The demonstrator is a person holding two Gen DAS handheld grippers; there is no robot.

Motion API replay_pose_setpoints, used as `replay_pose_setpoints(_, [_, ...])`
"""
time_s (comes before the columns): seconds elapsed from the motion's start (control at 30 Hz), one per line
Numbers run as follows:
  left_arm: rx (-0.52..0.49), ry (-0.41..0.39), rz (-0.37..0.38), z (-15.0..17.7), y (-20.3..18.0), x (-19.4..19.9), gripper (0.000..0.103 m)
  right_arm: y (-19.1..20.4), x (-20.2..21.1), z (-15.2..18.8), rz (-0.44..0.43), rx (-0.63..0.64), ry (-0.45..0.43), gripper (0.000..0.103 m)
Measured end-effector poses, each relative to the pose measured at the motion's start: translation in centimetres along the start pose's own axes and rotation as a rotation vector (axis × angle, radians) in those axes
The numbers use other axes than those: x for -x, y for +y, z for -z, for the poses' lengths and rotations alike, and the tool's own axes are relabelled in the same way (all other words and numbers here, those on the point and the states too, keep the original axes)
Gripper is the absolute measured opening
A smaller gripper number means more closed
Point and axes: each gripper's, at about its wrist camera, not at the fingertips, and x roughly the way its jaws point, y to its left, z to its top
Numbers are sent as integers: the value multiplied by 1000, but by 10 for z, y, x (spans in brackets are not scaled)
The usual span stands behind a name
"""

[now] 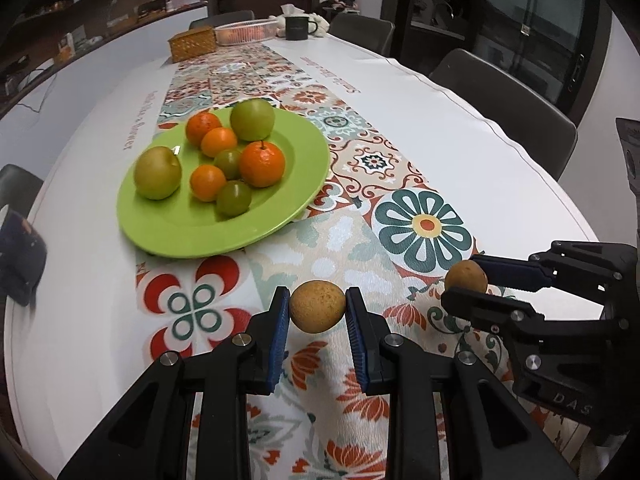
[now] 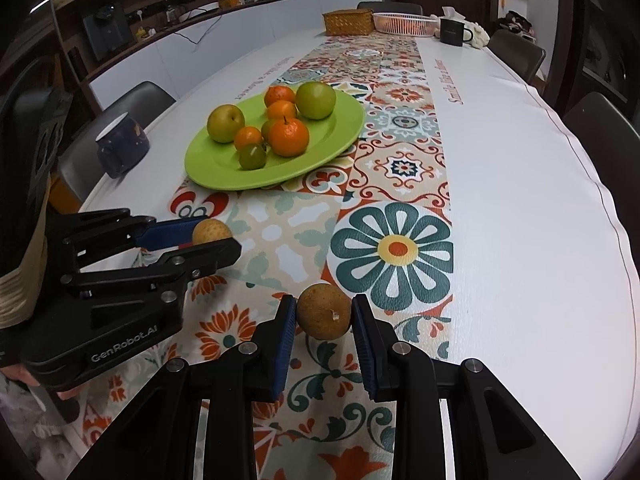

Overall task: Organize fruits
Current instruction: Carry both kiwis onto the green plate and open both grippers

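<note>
1. The left tool was clamped on a round, speckled brown fruit, its blue pads pressed to either side, low over the patterned floral runner of the white-clothed table.
2. Just to its right, the right tool gripped a second brown, rough-skinned fruit in the same way, a short stem stub facing the camera; the two tools sat near each other, apart.
3. Farther along the runner stood a round lime-green plate, loaded with two large yellow-green apples, four orange mandarins and two small green fruits, clustered toward its middle and far side.
4. A dark blue mug sat near the table's left edge, beside the plate.
5. At the far end were a woven yellow basket box, a pale pink slatted basket and a black mug, with grey chairs lining the table.
</note>
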Motion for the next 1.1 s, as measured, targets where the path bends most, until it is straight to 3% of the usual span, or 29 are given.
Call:
replay_pose_setpoints(0.67, [140,-91,-86,3,26,48,28,19,27,-23,-37,71,-117,30])
replay_pose_setpoints(1.1, [159,-146,-131,-12,43,62,28,32,31,-50,-43,118,-177,30])
